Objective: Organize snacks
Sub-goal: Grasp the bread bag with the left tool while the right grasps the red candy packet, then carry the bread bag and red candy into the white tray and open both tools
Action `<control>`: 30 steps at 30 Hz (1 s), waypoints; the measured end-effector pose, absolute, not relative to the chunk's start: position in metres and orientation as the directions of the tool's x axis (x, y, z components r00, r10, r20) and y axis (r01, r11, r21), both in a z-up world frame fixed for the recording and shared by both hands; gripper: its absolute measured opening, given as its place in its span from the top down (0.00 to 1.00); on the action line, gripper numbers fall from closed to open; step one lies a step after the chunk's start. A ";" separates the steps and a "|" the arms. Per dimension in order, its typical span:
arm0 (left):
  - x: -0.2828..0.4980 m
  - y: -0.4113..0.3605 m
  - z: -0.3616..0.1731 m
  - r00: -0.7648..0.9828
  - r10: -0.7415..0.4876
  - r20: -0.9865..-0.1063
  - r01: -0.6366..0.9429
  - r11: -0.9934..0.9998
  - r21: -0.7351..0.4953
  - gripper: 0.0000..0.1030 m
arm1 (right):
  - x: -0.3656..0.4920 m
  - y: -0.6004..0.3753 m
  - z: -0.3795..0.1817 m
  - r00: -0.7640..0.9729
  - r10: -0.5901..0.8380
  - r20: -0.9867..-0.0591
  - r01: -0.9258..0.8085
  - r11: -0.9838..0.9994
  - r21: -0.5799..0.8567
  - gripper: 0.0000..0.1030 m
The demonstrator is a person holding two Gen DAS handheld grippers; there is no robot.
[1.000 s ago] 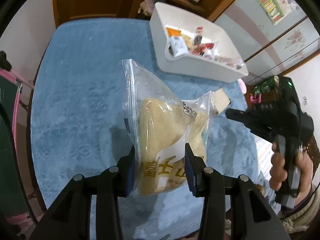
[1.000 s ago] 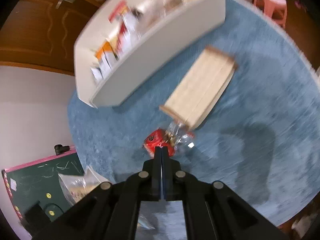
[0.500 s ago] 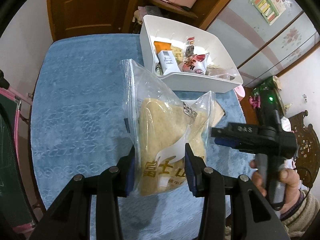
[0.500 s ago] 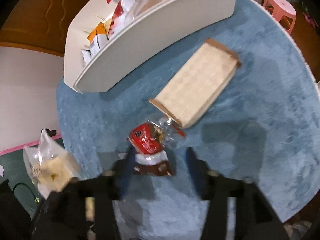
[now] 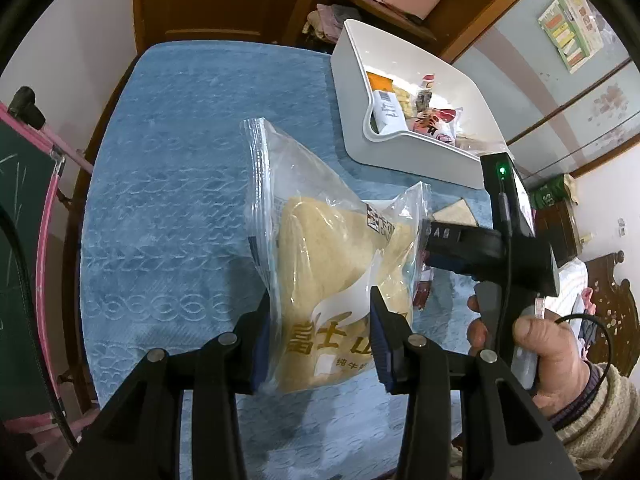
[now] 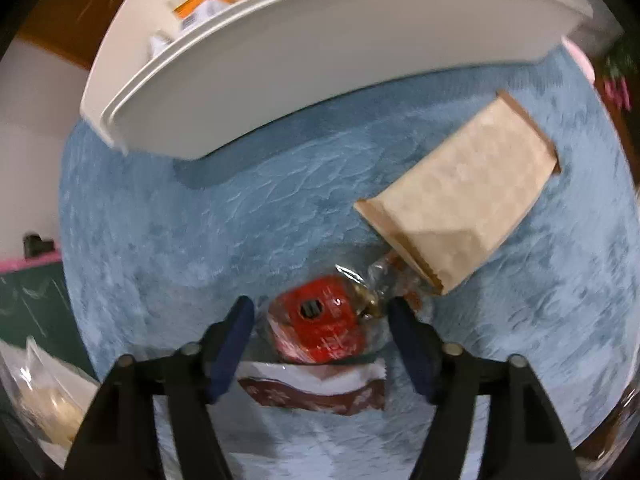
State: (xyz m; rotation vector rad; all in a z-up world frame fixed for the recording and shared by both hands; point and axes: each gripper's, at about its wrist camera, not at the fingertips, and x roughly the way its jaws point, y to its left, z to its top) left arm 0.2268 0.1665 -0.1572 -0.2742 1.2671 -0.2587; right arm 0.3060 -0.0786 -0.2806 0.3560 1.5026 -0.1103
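Note:
My left gripper (image 5: 320, 336) is shut on a clear bag of yellow bread (image 5: 336, 280) and holds it above the blue cloth. My right gripper (image 6: 324, 340) is open, its fingers on either side of a red snack packet (image 6: 320, 328) that lies on the cloth. A tan paper packet (image 6: 460, 208) lies just to its right. The white bin (image 5: 400, 152) with several snacks stands at the far right of the table; its wall (image 6: 320, 68) fills the top of the right wrist view. The right gripper's body (image 5: 492, 248) shows beside the bread bag.
The blue cloth (image 5: 168, 184) covers the table. A green chalkboard with a pink frame (image 5: 24, 216) stands off the left edge. A wooden door (image 5: 224, 0) and shelves are behind the table. The bread bag also shows at the lower left (image 6: 44, 400).
My right gripper has opened and come down over the red snack packet, closer to the bin. My left gripper still holds the bread bag and has shifted a little.

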 end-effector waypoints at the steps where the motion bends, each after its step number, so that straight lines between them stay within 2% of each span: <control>1: 0.226 0.168 -0.157 0.280 -0.341 -0.897 0.039 0.938 -0.344 0.61 | 0.305 -0.078 -0.279 0.076 0.151 -0.986 0.283 0.945 0.166 0.40; 5: 0.228 0.169 -0.153 0.290 -0.347 -0.892 0.042 0.936 -0.350 0.61 | 0.296 -0.084 -0.267 0.085 0.235 -0.968 0.270 0.930 0.249 0.42; 11: 0.239 0.160 -0.130 0.322 -0.368 -0.872 0.078 0.929 -0.363 0.61 | 0.287 -0.115 -0.206 0.183 0.353 -0.918 0.254 0.885 0.391 0.42; 18: 0.271 0.129 -0.075 0.407 -0.395 -0.823 0.174 0.919 -0.355 0.61 | 0.283 -0.156 -0.104 0.404 0.317 -0.858 0.187 0.889 0.417 0.41; 23: 0.303 0.099 -0.030 0.486 -0.399 -0.778 0.235 0.917 -0.323 0.61 | 0.295 -0.180 -0.036 0.554 0.239 -0.798 0.142 0.917 0.373 0.41; 30: 0.349 0.057 0.013 0.579 -0.389 -0.717 0.268 0.921 -0.283 0.61 | 0.329 -0.196 0.008 0.653 0.140 -0.745 0.118 0.952 0.283 0.40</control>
